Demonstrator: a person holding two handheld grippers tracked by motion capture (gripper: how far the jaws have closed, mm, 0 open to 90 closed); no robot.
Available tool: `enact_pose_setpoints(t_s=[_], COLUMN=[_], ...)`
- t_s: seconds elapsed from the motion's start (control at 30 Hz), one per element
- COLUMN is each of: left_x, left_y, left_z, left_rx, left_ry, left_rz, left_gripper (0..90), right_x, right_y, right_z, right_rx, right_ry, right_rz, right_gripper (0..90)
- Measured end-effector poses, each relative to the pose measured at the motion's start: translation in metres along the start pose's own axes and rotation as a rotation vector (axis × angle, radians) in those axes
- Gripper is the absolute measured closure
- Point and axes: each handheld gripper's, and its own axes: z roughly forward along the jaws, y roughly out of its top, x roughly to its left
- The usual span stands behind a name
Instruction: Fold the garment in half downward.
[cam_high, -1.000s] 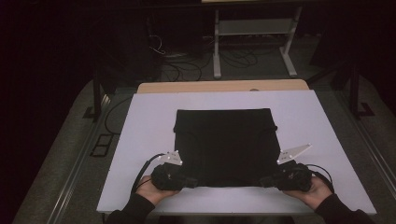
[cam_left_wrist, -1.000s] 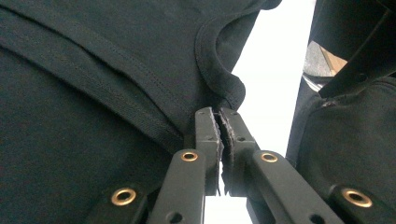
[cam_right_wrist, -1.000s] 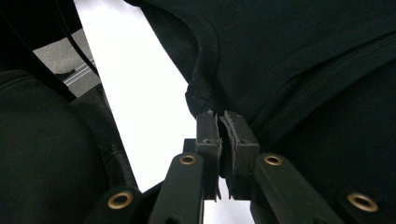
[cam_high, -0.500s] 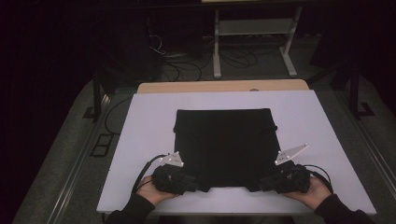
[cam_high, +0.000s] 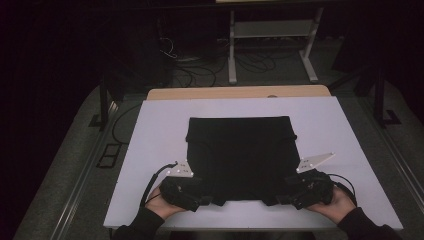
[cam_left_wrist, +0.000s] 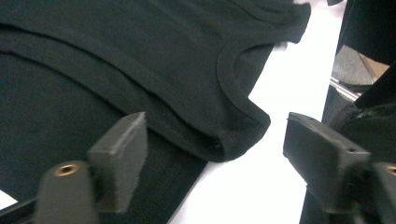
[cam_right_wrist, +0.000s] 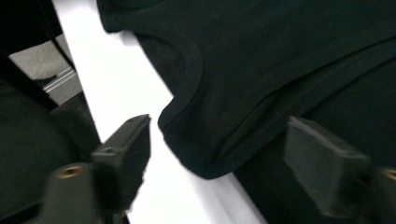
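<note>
A black folded garment (cam_high: 240, 155) lies flat in the middle of the white table (cam_high: 150, 140). My left gripper (cam_high: 207, 200) rests at its near left corner; its jaws have just been opening and stand open, the garment's collar edge (cam_left_wrist: 243, 135) lying loose between them on the table. My right gripper (cam_high: 280, 196) sits at the near right corner; its jaws have likewise just been opening and are open, a rounded fold of the garment (cam_right_wrist: 205, 140) lying between them untouched by the pads.
The table's near edge (cam_high: 250, 225) runs just below both hands. A wooden board (cam_high: 235, 92) borders the far side. Beyond stand a white metal frame (cam_high: 272, 37) and cables on the dark floor (cam_high: 195, 65). Bare white surface lies left and right of the garment.
Both grippers have let go of the garment's near corners and their jaws have spread apart. The hands stayed almost where they were, and the garment's near edge now lies flat.
</note>
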Motion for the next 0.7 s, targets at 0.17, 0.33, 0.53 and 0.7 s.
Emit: enact_pose_setpoints(t_s=[0.17, 0.33, 0.53, 0.7], left_x=[0.002, 0.005, 0.005, 0.007], left_y=[0.002, 0.002, 0.000, -0.002], left_z=[-0.003, -0.004, -0.006, -0.008], left_rx=[-0.039, -0.051, -0.062, -0.073], left_ry=[0.000, 0.002, 0.035, 0.053], left_rz=[-0.019, -0.040, -0.029, -0.030], left_gripper=[7.8, 0.0, 0.0, 0.0], right_x=[0.000, -0.003, -0.003, -0.005], right_y=[0.006, 0.012, 0.020, 0.029], right_z=[-0.002, -0.002, -0.004, -0.005], right_rx=[-0.037, -0.061, -0.087, -0.114], right_ry=[-0.012, -0.024, -0.031, -0.043], right_rz=[-0.009, 0.002, -0.002, -0.009], right_gripper=[3.5, 0.0, 0.0, 0.0])
